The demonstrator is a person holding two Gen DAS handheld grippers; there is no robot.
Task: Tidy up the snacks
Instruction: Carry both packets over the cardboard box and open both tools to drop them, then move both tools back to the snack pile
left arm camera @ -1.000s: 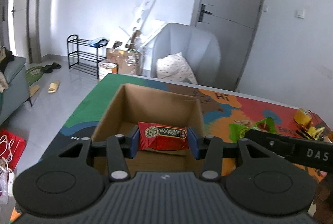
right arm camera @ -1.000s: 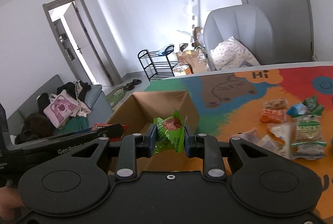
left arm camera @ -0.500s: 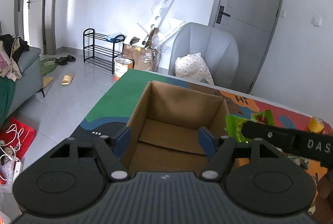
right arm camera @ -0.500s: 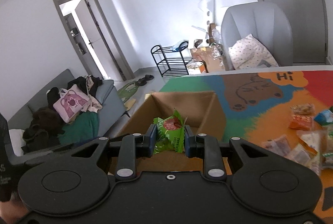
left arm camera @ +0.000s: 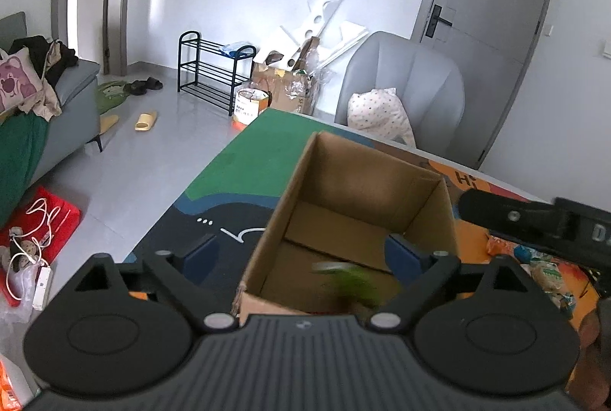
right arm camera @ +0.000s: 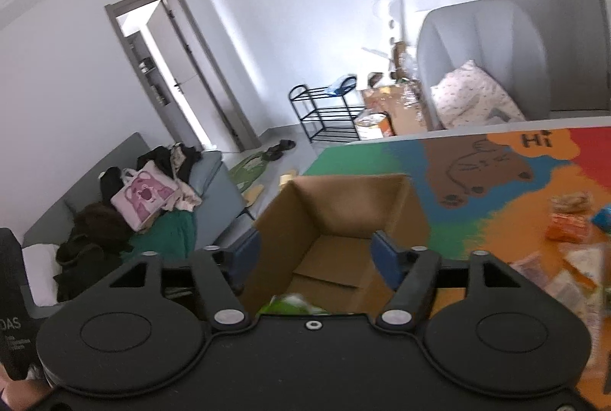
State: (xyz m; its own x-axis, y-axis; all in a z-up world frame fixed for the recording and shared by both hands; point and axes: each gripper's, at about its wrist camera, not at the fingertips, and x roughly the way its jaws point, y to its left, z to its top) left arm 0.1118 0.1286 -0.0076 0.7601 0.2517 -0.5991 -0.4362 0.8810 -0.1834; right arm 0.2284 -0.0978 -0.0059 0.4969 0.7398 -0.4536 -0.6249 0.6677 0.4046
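An open cardboard box [left arm camera: 366, 182] stands on the colourful table mat; the right wrist view shows the same box [right arm camera: 343, 204] from its other side. A green snack packet [left arm camera: 351, 281] is a falling blur inside it, and the packet [right arm camera: 290, 304] peeks out just above the right gripper's body. My left gripper [left arm camera: 301, 254] hovers over the box's near edge, its jaws opening wide with nothing pressed between them. Above the box my right gripper [right arm camera: 317, 250] also has its jaws opening, free of the packet. The red packet is hidden from view.
Several loose snack packets [right arm camera: 569, 224] lie on the mat to the right of the box. A grey armchair [left arm camera: 404, 94] stands behind the table. A sofa with clothes [right arm camera: 145, 197], a shoe rack [left arm camera: 214, 67] and floor clutter sit to the left.
The left gripper let go of the red packet and spread its jaws. The right gripper released the green packet, which now drops into the box. Both views shifted slightly over the box.
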